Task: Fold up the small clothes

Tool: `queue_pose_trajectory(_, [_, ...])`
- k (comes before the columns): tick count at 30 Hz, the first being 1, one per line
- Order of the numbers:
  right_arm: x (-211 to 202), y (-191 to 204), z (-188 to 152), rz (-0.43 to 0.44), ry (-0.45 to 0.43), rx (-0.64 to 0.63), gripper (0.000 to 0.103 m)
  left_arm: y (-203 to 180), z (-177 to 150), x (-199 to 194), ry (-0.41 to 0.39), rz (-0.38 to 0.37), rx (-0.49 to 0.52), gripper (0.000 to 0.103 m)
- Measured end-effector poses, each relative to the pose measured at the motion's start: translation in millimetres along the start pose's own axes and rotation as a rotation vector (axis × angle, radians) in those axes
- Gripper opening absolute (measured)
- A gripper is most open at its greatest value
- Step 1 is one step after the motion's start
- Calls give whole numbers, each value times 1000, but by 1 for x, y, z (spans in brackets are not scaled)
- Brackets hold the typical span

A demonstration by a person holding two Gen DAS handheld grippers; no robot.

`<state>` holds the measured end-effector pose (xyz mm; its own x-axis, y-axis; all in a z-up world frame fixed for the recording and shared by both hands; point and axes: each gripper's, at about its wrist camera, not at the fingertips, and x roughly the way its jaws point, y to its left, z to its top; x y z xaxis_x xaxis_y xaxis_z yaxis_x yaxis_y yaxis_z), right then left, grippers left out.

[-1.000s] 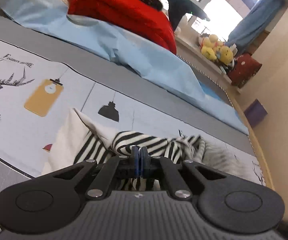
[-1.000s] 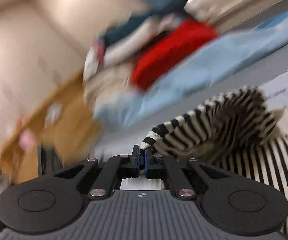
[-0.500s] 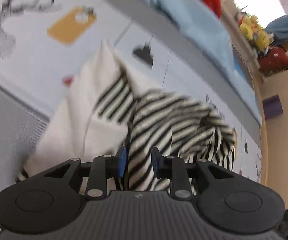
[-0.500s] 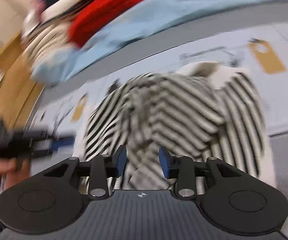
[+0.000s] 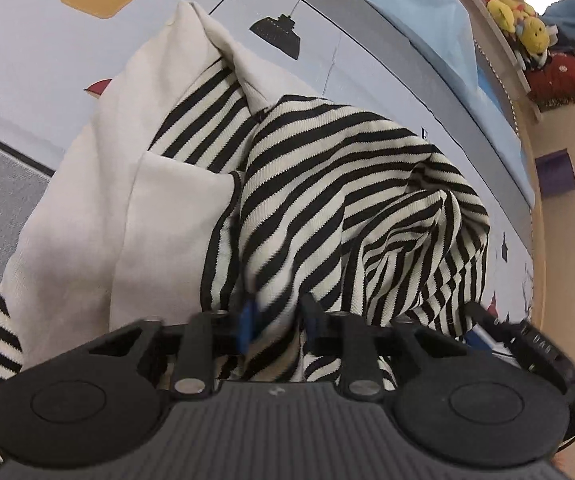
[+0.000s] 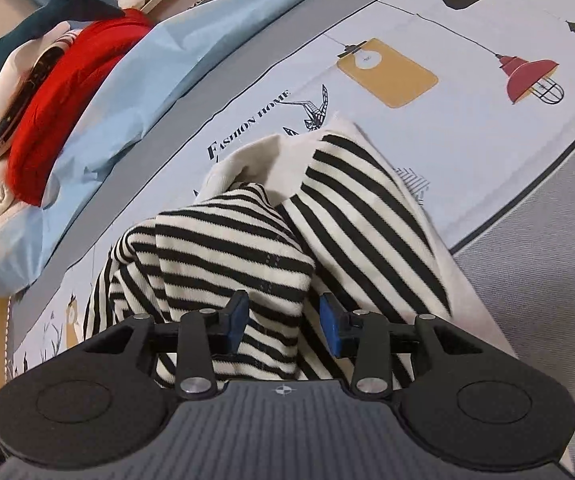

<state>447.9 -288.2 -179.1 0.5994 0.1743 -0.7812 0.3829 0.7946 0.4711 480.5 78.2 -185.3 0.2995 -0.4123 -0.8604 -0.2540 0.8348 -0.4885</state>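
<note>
You see a garment point(image 5: 327, 184) striped black and cream, with plain cream panels on one side and a thin black edging along a hem. It lies on a pale bedcover point(image 6: 467, 32) printed with mustard-yellow tags, black lamp shapes, a red lamp, a line-drawn stag and dark lettering, bordered in grey with a dark line. Beyond it you have a light blue sheet point(image 6: 127, 80), a bright red knit point(image 6: 59, 92), a dark teal plush point(image 6: 59, 4) and white soft toys. In the left wrist view, yellow plush toys point(image 5: 515, 12) sit beside a dark red cushion. Both grippers are black with blue pads point(image 6: 333, 330).
</note>
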Motion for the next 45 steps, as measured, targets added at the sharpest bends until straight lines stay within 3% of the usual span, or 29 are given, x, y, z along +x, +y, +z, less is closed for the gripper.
queue_pose_trajectory(1, [2, 3, 1, 11, -12, 3, 34, -1, 1, 1, -5, 4, 10, 5])
queue_pose_trajectory(3, [1, 9, 3, 41, -30, -10, 5, -5, 2, -1, -40, 7, 46, 2])
queue_pose_trajectory(7, [-4, 15, 7, 192, -70, 31, 5, -14, 11, -25, -210, -62, 112, 1])
queue_pose_trajectory(8, [-10, 13, 9, 261, -94, 74, 5, -16, 13, -35, -275, -90, 115, 1])
queue_pose_trajectory(11, [-44, 0, 14, 605, -255, 234, 4, -24, 11, -78, -538, -220, 207, 1])
queue_pose_trajectory(13, [-63, -10, 16, 709, -335, 260, 4, -24, 7, -91, -585, -237, 252, 1])
queue_pose_trajectory(16, [-62, -30, 12, 597, -267, 295, 4, -7, 12, -69, -417, -174, 168, 1])
queue_pose_trajectory(17, [-58, -37, 9, 517, -216, 308, 4, 1, 13, -60, -360, -149, 126, 1])
queue_pose_trajectory(20, [-41, -50, 0, 165, -47, 280, 4, 22, 13, -27, -107, -5, 37, 1])
queue_pose_trajectory(22, [-36, -50, -7, -25, 21, 204, 4, 30, 9, -22, -62, 13, 7, 1])
queue_pose_trajectory(23, [-36, -49, -9, -47, 25, 204, 4, 30, 9, -23, -55, -16, 3, 1])
queue_pose_trajectory(27, [-52, -32, -4, -73, -64, 136, 4, 19, 2, -43, -83, -95, 53, 1])
queue_pose_trajectory(29, [-59, -26, -3, -12, -127, 102, 4, 15, 1, -43, -83, -47, 102, 2])
queue_pose_trajectory(30, [-58, -20, 0, -7, -120, 66, 4, 15, -1, -38, -62, 6, 134, 2])
queue_pose_trajectory(32, [-49, -23, 0, -80, -64, 42, 4, 22, -2, -25, -4, 78, 138, 2])
queue_pose_trajectory(34, [-35, -34, -2, -187, 20, 40, 7, 24, 0, -21, 34, 96, 154, 8])
queue_pose_trajectory(36, [-35, -32, -6, -255, -5, 42, 14, 15, 5, -30, -28, 104, 205, 19])
queue_pose_trajectory(37, [-39, -27, -5, -291, -54, 15, 14, 11, 7, -39, -85, 92, 216, 25])
queue_pose_trajectory(38, [-46, -19, -3, -320, -112, -25, 14, 5, 10, -50, -168, 70, 228, 37])
queue_pose_trajectory(39, [-51, -12, -3, -334, -161, -54, 15, 1, 11, -57, -230, 58, 246, 38])
queue_pose_trajectory(40, [-56, -3, -4, -322, -217, -84, 15, -4, 13, -59, -271, 53, 271, 38])
queue_pose_trajectory(42, [-60, 15, -9, -206, -253, -155, 15, -12, 18, -53, -275, 41, 300, 38])
queue_pose_trajectory(45, [-39, 40, -21, 41, -107, -270, 15, -11, 19, -28, -190, 85, 294, 38])
